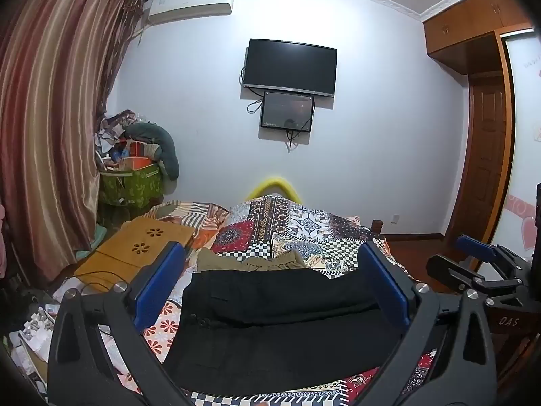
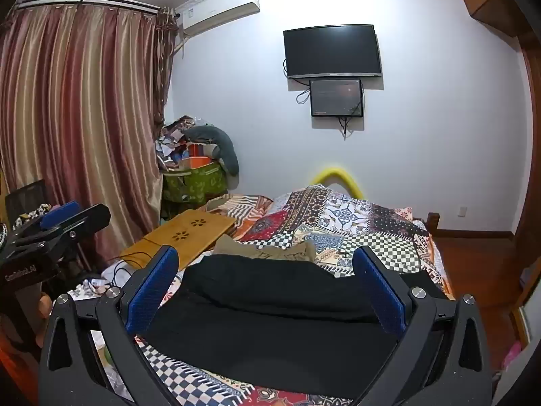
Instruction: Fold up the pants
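- Pants: black fabric pants [image 1: 270,324], folded into a flat, layered rectangle, lie on the patchwork quilt [image 1: 297,230] of a bed, below and ahead of both pairs of fingers.
- Left gripper [image 1: 270,291]: black frame with blue ribbed pads [image 1: 155,291]; its fingers stand wide apart with nothing pinched. In the left wrist view the black pants fill the gap between the pads from below; no pad presses on the cloth.
- Right gripper [image 2: 267,291]: the same build, with blue pads [image 2: 152,291] spread fully apart and holding nothing. The black pants [image 2: 270,321] show between and under its fingers.
- Khaki garment [image 1: 250,260]: a crumpled olive-tan piece lies just beyond the far edge of the pants, past the fingertips.
- Wooden lap tray [image 1: 135,250]: a light bamboo board with flower-shaped cut-outs rests on the bed, outside the left finger of each gripper.
- Mutual views: the right gripper appears at the right edge of the left wrist view; the left gripper appears at the left edge of the right wrist view.
- Background, beyond the fingers: a dark wall-mounted television [image 2: 333,50] with a smaller screen [image 2: 336,98] beneath it.
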